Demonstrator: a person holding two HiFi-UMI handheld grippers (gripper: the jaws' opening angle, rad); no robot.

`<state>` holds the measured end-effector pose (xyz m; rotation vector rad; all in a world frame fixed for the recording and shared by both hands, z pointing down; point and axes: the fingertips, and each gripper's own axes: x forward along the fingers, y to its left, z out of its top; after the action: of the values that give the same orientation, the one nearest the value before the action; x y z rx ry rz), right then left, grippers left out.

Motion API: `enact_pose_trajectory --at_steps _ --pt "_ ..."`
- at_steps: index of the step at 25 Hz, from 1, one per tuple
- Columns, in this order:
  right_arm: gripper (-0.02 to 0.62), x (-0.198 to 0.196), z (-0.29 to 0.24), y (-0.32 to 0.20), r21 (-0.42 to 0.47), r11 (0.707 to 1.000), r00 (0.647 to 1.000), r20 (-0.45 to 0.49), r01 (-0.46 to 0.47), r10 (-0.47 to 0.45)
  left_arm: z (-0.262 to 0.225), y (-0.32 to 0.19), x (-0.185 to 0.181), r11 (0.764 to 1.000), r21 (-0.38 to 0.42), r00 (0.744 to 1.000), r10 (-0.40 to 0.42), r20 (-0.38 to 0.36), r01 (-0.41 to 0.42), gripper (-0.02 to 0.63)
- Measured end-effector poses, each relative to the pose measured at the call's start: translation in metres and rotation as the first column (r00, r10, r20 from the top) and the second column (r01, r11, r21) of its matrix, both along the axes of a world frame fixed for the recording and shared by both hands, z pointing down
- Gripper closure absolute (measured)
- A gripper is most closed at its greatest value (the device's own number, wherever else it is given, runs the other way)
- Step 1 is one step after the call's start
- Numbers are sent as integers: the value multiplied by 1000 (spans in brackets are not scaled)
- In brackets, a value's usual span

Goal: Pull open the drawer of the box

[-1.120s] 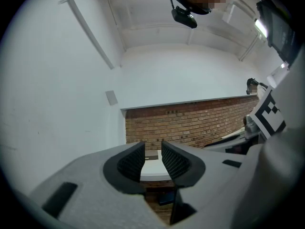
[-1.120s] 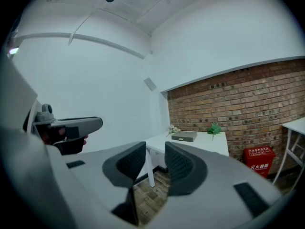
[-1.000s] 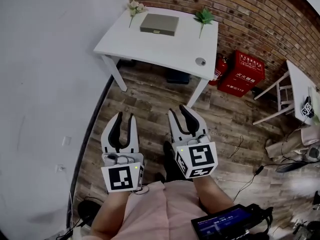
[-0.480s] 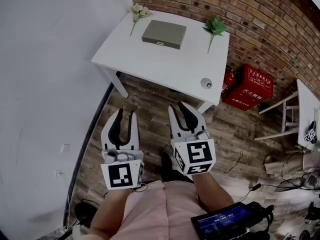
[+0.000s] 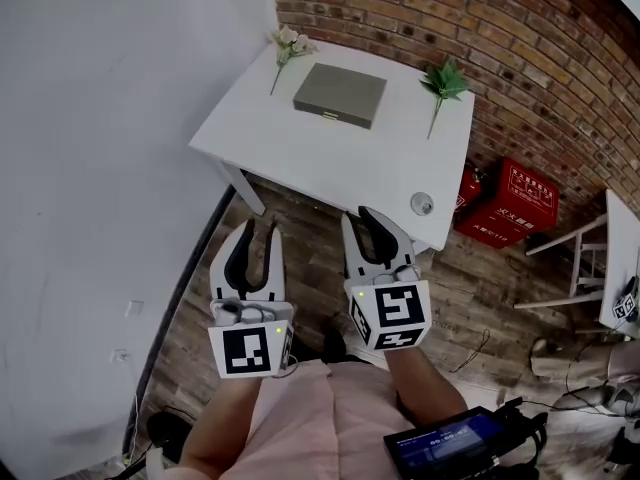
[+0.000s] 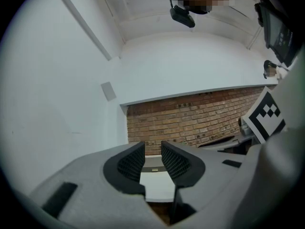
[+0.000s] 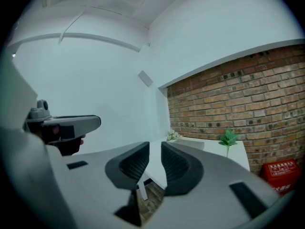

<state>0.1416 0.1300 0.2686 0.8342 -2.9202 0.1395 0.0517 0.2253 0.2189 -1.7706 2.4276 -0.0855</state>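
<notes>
A flat grey box (image 5: pixel 340 95) with a small brass handle on its front lies on the white table (image 5: pixel 300 158), far side, between white flowers (image 5: pixel 288 43) and a green plant (image 5: pixel 445 80). Both grippers hang in the air short of the table's near edge, well apart from the box. My left gripper (image 5: pixel 256 228) is open and empty; through its jaws I see the box (image 6: pixel 152 162) straight ahead. My right gripper (image 5: pixel 360 215) has just been closing its jaws; a narrow gap remains with nothing in it. The box (image 7: pixel 190 143) lies to the right of its jaws.
A small round object (image 5: pixel 422 203) sits at the table's near right corner. Red fire-equipment boxes (image 5: pixel 520 200) stand by the brick wall (image 5: pixel 480 18). A white wall (image 5: pixel 90 168) closes the left side. Another white table (image 5: pixel 625 258) is at the right; cables lie on the wooden floor (image 5: pixel 480 288).
Both grippers have moved forward toward the table, which now lies closer and larger in view. The right gripper's jaws stand narrower than before.
</notes>
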Motion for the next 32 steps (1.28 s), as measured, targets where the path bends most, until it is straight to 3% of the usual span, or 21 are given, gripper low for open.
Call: enact_pose_trajectory --at_steps 9,16,22,32 --pt "515 -33 17 -33 -18 1000 999 -28 -17 17 17 -37 -36 1000 -13 1000 25 -9 -25 492" --pt "515 -75 28 -72 -46 995 995 -57 -90 87 28 -88 -88 995 -42 993 91 -75 -94 497" --pt "517 -112 34 -110 -79 978 979 -73 -194 188 33 -137 -137 979 -68 979 190 -69 -194 499" --pt "522 -157 19 -163 -47 936 936 -68 -348 345 15 -200 -199 944 -28 942 327 -78 -330 502"
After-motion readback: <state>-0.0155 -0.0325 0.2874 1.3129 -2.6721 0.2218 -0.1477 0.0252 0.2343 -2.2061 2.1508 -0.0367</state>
